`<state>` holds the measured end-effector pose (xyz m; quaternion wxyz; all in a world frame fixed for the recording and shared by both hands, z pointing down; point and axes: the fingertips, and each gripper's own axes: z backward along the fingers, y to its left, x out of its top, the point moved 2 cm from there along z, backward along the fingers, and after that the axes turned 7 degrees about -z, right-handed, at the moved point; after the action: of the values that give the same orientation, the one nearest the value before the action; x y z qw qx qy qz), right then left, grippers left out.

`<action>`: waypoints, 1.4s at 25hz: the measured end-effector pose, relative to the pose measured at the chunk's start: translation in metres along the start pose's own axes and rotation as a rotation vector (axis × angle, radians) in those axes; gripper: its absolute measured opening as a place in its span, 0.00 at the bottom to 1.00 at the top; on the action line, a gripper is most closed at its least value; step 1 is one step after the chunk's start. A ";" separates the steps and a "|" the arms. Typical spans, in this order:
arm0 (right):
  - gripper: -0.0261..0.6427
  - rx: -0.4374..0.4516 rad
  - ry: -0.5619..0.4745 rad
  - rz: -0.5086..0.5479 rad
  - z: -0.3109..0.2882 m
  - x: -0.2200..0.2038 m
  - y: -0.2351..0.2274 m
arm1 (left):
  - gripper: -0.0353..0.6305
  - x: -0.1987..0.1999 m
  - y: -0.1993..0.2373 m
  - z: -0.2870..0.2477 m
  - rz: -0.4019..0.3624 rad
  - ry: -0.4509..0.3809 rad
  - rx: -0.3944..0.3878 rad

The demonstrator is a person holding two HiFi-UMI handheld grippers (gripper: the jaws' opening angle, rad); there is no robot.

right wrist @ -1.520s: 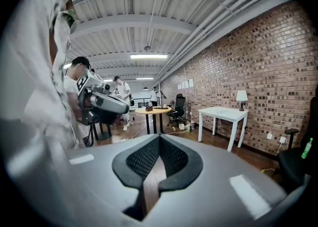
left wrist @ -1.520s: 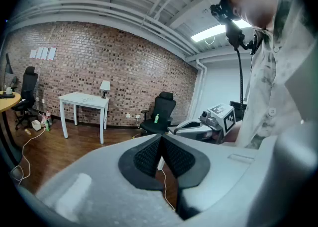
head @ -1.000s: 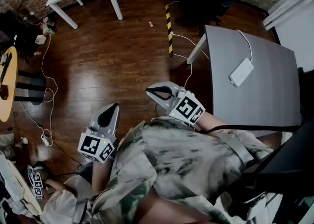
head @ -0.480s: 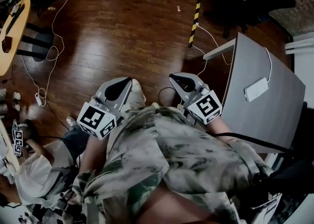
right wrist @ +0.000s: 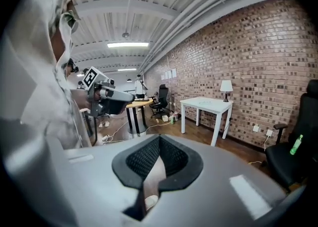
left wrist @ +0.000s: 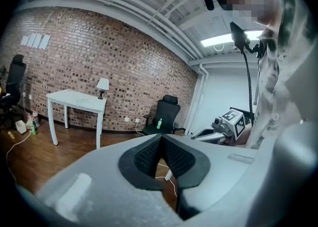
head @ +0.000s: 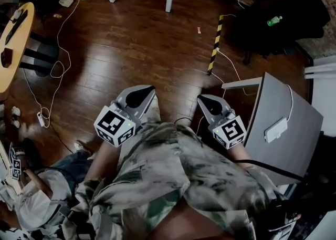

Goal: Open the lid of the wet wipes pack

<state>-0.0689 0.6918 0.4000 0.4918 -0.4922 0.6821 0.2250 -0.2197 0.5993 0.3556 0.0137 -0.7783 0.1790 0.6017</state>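
No wet wipes pack can be told for certain. A flat white rectangular thing (head: 276, 129) with a cord lies on the grey table (head: 294, 149) at the right in the head view; what it is stays unclear. My left gripper (head: 148, 90) and right gripper (head: 202, 98) are held close to the person's chest, above the wooden floor, both pointing forward. In the left gripper view the jaws (left wrist: 160, 137) meet at their tips with nothing between them. The right gripper (right wrist: 159, 138) looks the same in its own view. Each gripper shows in the other's view, the right (left wrist: 218, 126) and the left (right wrist: 107, 97).
A yellow-black striped strip (head: 215, 50) and loose cables (head: 58, 76) lie on the floor. A round wooden table (head: 11, 50) stands at the left, a white table (left wrist: 74, 102) and a black office chair (left wrist: 164, 114) by the brick wall. Another person (head: 31, 202) is at lower left.
The head view has swung, so the grey table sits further right and lower. Both grippers have risen in the view and drawn level, still shut and empty.
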 end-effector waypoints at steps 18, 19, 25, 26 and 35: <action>0.05 0.013 -0.029 0.101 -0.168 0.130 -0.118 | 0.06 0.063 0.204 -0.056 -0.026 -0.046 0.049; 0.05 0.025 -0.035 0.107 -0.179 0.136 -0.129 | 0.06 0.064 0.215 -0.062 -0.024 -0.042 0.064; 0.05 0.080 -0.085 0.139 -0.233 0.181 -0.213 | 0.06 0.097 0.267 -0.123 -0.004 -0.045 0.149; 0.05 0.093 -0.089 0.149 -0.240 0.188 -0.226 | 0.06 0.104 0.274 -0.135 -0.015 -0.042 0.156; 0.05 0.150 -0.087 0.156 -0.296 0.215 -0.335 | 0.06 0.144 0.345 -0.228 -0.036 -0.021 0.214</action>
<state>0.0899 0.2222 0.3899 0.5373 -0.3892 0.7113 0.2321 -0.0783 0.1849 0.3495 0.1093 -0.7692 0.2280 0.5869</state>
